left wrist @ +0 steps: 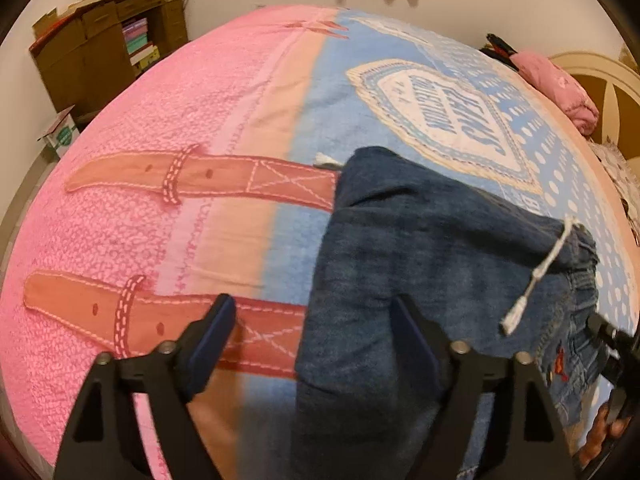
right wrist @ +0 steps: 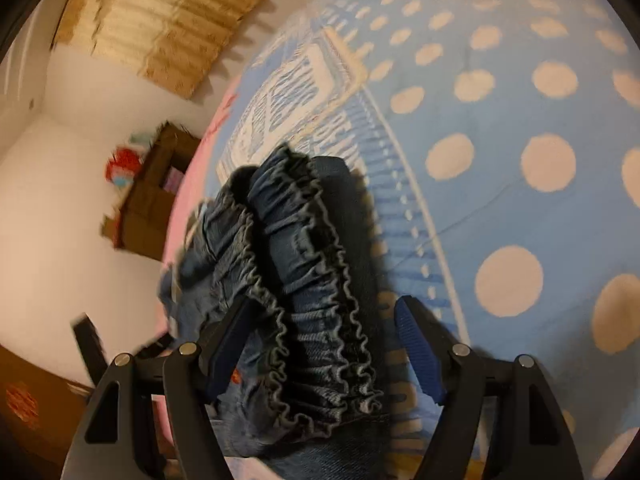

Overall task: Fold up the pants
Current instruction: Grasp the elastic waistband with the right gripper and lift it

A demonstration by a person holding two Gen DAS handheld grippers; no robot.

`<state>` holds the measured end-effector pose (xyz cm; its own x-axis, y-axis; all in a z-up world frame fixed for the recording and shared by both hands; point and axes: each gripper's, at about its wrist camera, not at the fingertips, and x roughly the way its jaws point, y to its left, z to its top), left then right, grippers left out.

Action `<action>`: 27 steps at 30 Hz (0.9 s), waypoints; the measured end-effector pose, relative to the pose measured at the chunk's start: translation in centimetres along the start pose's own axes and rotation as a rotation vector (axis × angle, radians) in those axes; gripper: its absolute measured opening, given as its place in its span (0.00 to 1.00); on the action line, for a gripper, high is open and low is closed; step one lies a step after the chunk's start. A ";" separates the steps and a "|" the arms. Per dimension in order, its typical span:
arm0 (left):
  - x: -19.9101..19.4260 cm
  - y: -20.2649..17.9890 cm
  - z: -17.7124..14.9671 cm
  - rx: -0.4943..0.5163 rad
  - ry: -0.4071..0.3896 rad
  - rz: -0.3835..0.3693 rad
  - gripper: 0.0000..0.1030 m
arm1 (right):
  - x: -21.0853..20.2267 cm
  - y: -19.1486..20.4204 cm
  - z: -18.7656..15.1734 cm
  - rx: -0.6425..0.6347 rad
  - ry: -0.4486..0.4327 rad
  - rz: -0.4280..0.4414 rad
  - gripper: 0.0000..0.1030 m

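Dark blue denim pants (left wrist: pixel 420 260) lie folded in a stack on the bed, with a white drawstring (left wrist: pixel 536 276) across the top. My left gripper (left wrist: pixel 316 340) is open, its jaws wide apart over the left edge of the pants, holding nothing. In the right wrist view the ruffled elastic waistband (right wrist: pixel 304 292) of the pants sits between the jaws of my right gripper (right wrist: pixel 324 344), which is open and not clamped on the cloth. The right gripper also shows at the right edge of the left wrist view (left wrist: pixel 612 356).
The bed cover (left wrist: pixel 180 120) is pink on the left, blue with white dots on the right (right wrist: pixel 520 120). A brown shelf unit (left wrist: pixel 108 40) stands by the wall at far left. A pink pillow (left wrist: pixel 560 84) lies by the headboard. A woven mat (right wrist: pixel 172 12) hangs on the wall.
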<state>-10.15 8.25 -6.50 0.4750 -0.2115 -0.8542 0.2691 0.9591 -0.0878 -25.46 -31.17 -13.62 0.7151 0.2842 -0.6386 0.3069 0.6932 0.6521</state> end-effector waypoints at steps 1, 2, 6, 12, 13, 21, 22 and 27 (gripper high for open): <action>0.2 0.3 0.0 -0.021 0.004 0.000 0.89 | 0.1 0.3 -0.2 -0.012 0.005 -0.006 0.72; 0.3 0.5 0.0 -0.040 0.010 -0.009 0.91 | 0.3 0.6 -0.4 -0.021 0.011 -0.009 0.72; 1.0 1.6 0.0 -0.102 0.040 -0.050 0.94 | 0.9 1.9 -1.1 -0.049 0.042 0.021 0.76; 1.5 2.4 0.3 -0.120 0.071 -0.086 0.95 | 0.7 3.4 -1.0 -0.071 0.074 0.284 0.76; 1.6 2.4 0.3 -0.115 0.074 -0.101 0.95 | 0.9 3.2 -0.9 -0.065 0.076 0.269 0.76; 1.8 0.4 -0.1 0.015 0.112 -0.232 0.95 | 1.3 1.1 -0.1 -0.013 0.059 0.100 0.70; 1.9 -0.1 -0.2 0.035 0.111 -0.214 0.95 | 1.4 1.1 -0.2 0.002 0.069 0.118 0.70; 2.7 -0.2 -0.1 -0.004 0.131 -0.219 0.99 | 2.8 2.9 -0.7 -0.081 0.185 0.245 0.70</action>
<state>-8.96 7.50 -8.83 0.2930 -0.3886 -0.8736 0.3504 0.8938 -0.2800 -22.98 -27.93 -13.77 0.6331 0.5600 -0.5345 0.0831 0.6373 0.7661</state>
